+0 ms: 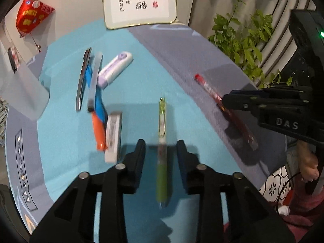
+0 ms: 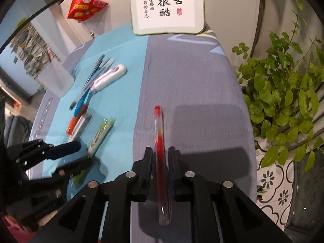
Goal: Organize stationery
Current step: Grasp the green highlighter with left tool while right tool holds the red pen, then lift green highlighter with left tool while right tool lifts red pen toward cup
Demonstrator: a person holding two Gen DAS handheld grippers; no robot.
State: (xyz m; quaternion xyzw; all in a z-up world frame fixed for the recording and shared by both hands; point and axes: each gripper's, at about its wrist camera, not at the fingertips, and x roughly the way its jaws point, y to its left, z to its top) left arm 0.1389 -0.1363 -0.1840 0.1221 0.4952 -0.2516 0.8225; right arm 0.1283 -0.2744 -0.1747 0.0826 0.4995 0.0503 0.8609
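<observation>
The left gripper [image 1: 161,149] stands partly open over the teal mat [image 1: 137,77], its jaws straddling a green pen [image 1: 162,141] that lies lengthwise between them. There is a clear gap on each side of the barrel, so the pads do not press on it. The pen's clip end points away from the gripper; its tip end runs back beneath the tool.

The right gripper [image 2: 160,156] has its jaws drawn close around a red pen [image 2: 159,133] that runs lengthwise between them. Slim gaps show on both sides, and blur keeps the actual contact from being read; it lies on the grey mat [image 2: 192,77]. The red cap points ahead of the fingers, and the clear end runs back under the tool's body.

Just left of the left gripper's left finger lies a white eraser [image 1: 113,135], touching an orange-and-blue marker [image 1: 97,113]. Farther ahead and left sit a silver pen [image 1: 83,81], a grey pen [image 1: 94,81] and a purple-and-white correction tape [image 1: 115,68], bunched together. A frosted plastic cup [image 1: 22,89] stands well off to the left, cut by the frame edge. Printed text on the items is too blurred to read.

Between the two grippers the mats are bare. Ahead, a framed calligraphy sign [image 2: 167,4] stands at the table's far edge, and a leafy plant [image 2: 283,93] crowds the table's right edge beside the right gripper.
</observation>
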